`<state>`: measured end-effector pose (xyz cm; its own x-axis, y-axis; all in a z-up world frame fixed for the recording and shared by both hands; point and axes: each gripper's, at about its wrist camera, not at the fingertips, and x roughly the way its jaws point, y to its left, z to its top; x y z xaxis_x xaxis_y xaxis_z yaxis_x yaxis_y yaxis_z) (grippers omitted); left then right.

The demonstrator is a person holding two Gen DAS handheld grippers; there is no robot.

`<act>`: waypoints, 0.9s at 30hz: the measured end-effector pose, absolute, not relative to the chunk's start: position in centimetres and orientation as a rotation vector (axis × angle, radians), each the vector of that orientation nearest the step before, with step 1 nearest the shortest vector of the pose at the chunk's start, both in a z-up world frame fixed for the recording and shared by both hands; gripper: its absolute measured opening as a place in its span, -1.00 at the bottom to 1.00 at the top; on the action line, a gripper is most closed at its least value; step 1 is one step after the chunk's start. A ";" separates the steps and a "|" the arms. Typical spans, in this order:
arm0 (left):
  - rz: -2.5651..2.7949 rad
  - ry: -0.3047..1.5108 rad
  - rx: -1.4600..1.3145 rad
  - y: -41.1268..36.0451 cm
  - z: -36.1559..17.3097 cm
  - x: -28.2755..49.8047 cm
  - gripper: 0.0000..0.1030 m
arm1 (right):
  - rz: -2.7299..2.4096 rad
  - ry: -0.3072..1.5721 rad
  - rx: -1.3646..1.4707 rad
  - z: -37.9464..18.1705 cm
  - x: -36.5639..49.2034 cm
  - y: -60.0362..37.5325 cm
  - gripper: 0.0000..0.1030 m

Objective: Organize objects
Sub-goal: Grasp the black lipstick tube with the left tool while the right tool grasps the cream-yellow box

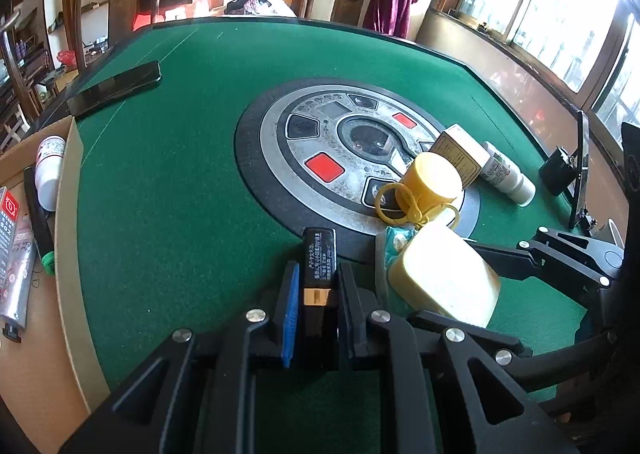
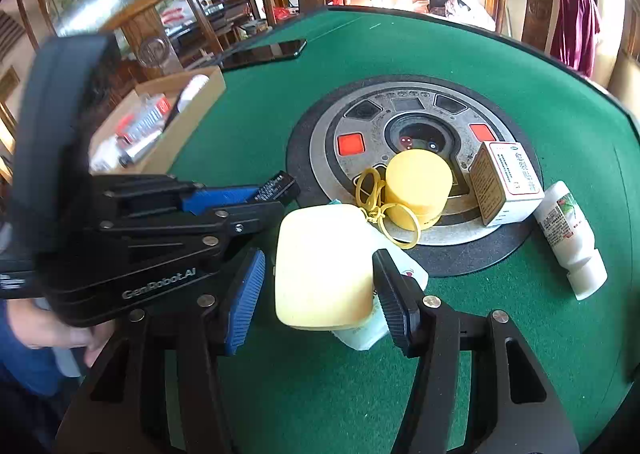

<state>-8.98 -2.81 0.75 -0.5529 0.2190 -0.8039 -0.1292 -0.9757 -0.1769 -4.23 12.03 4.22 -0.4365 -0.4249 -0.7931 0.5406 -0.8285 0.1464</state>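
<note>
Left hand-held gripper [image 1: 316, 290] clamps battery [image 1: 319, 258], lower end hidden; packet [image 2: 362, 330] half-covered by yellow case [image 2: 324, 270]

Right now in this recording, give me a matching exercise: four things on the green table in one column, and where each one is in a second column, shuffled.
Things:
1. black rectangular battery
2. pale yellow rounded case
3. black flat phone
4. white plastic bottle with printed label

Places:
A. lying on the felt at the far left edge
B. clamped in the left tongs
C. lying on its side on the felt, right of the centre disc
D. between the right tongs

Pairs: 1-B, 2-D, 3-A, 4-C
</note>
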 end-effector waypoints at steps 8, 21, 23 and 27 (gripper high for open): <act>2.607 -0.079 -1.352 -2.3 0.9 -8.6 -0.68 | -2.331 0.228 1.172 4.9 -3.5 11.9 -0.08; 2.600 -0.186 -1.259 -2.9 2.7 -7.7 -0.68 | -2.378 -0.111 1.069 7.9 -4.1 15.9 -0.08; 2.606 -0.190 -1.246 -3.0 2.9 -7.5 -0.68 | -2.391 -0.126 1.042 8.5 -3.7 15.9 -0.08; 2.607 -0.194 -1.232 -2.8 3.2 -7.3 -0.68 | -2.401 -0.150 1.002 9.5 -3.3 15.7 -0.08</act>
